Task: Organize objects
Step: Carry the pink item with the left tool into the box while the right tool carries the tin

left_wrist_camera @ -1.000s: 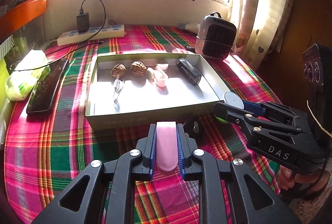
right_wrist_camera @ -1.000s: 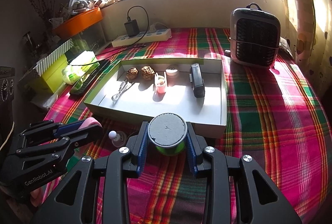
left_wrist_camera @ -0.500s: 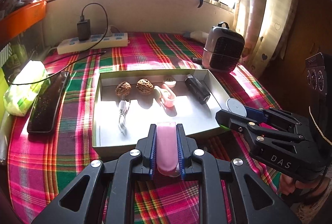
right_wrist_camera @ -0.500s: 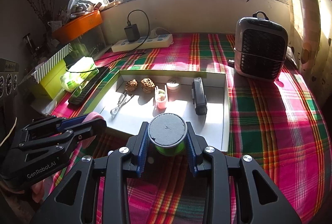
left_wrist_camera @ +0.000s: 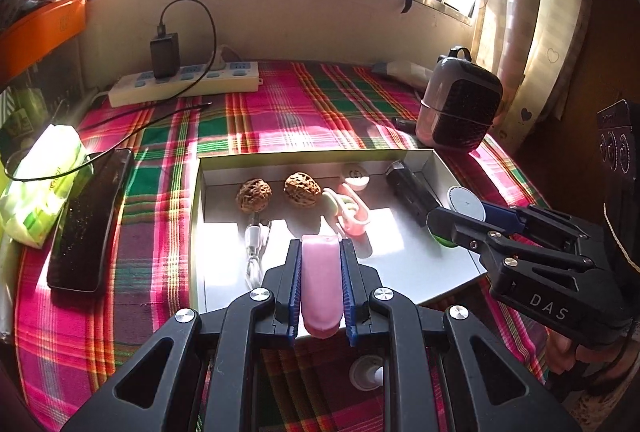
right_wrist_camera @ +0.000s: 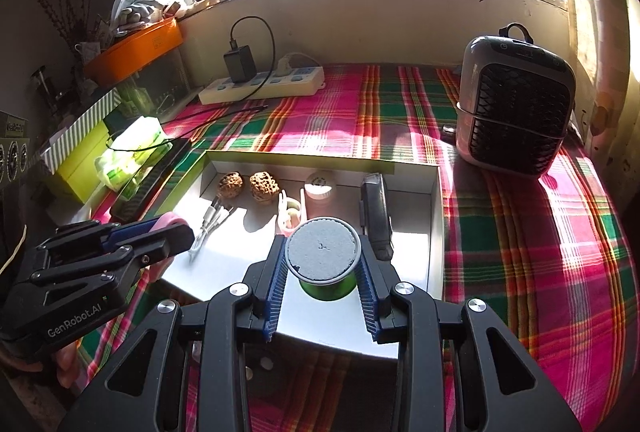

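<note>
My left gripper point(left_wrist_camera: 320, 264) is shut on a flat pink object point(left_wrist_camera: 321, 284) and holds it above the front part of the shallow box point(left_wrist_camera: 404, 260). My right gripper point(right_wrist_camera: 322, 268) is shut on a green spool with a grey round top point(right_wrist_camera: 322, 254), over the box's front right part point(right_wrist_camera: 416, 260). In the box lie two walnuts point(left_wrist_camera: 253, 195), a white cable point(left_wrist_camera: 253, 246), a pink clip point(left_wrist_camera: 352, 209), a small white cap point(left_wrist_camera: 355, 175) and a black device point(left_wrist_camera: 412, 193). The right gripper shows in the left wrist view point(left_wrist_camera: 440, 222), the left one in the right wrist view point(right_wrist_camera: 176, 230).
A small heater point(right_wrist_camera: 516, 107) stands at the back right. A power strip with a charger point(left_wrist_camera: 184, 79) lies at the back. A black phone point(left_wrist_camera: 90, 220) and a green tissue pack point(left_wrist_camera: 40, 175) lie left of the box. A small white knob point(left_wrist_camera: 366, 374) sits on the plaid cloth below my left gripper.
Both grippers have risen and moved forward over the box, each still holding its object. The box now lies under the fingertips.
</note>
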The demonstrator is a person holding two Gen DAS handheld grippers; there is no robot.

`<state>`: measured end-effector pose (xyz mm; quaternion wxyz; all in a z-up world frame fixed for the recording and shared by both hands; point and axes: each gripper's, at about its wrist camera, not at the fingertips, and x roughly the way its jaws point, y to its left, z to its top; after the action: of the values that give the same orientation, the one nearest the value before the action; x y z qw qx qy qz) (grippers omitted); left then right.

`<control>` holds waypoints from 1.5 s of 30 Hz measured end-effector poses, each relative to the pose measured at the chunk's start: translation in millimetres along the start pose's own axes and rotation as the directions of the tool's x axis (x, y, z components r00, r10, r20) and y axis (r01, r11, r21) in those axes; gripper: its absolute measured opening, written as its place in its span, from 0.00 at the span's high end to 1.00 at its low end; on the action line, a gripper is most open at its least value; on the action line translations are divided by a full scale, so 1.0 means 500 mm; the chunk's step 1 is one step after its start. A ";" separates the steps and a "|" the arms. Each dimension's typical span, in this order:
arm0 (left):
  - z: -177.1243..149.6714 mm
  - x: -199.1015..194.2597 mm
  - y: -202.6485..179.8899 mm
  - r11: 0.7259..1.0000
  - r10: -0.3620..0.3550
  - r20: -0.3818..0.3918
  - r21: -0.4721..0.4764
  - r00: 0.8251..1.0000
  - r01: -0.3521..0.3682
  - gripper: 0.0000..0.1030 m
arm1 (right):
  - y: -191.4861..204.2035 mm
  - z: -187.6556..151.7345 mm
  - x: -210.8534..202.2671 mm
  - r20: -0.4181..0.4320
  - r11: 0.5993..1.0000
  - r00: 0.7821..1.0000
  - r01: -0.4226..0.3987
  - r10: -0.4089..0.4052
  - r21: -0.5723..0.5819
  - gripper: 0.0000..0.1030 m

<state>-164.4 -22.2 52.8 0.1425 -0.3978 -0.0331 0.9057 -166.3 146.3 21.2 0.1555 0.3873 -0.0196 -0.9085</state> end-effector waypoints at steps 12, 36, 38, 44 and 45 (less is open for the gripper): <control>0.020 0.053 0.011 1.000 0.009 -0.033 -0.001 0.999 -0.009 0.85 | -0.012 0.032 0.057 -0.040 1.000 0.999 -0.025 0.025 0.001 0.67; 0.036 0.131 0.021 0.999 0.053 -0.090 0.009 0.995 -0.052 0.85 | -0.016 0.048 0.128 -0.094 0.999 0.995 -0.037 0.038 0.009 0.67; 0.037 0.134 0.021 0.998 0.062 -0.089 0.014 0.994 -0.061 0.85 | -0.013 0.049 0.130 -0.094 0.999 0.995 -0.034 0.034 0.001 0.67; 0.037 0.143 0.022 0.997 0.071 -0.094 0.013 0.993 -0.070 0.85 | -0.008 0.050 0.136 -0.091 1.000 0.996 -0.016 0.014 -0.021 0.67; 0.037 0.144 0.022 0.997 0.073 -0.093 0.012 0.993 -0.072 0.85 | -0.008 0.050 0.137 -0.090 1.000 0.996 -0.013 0.011 -0.022 0.67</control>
<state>-226.8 -11.5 12.5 0.1125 -0.4401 -0.0081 0.8908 -229.7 127.9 -9.7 0.1659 0.4259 -0.0049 -0.8894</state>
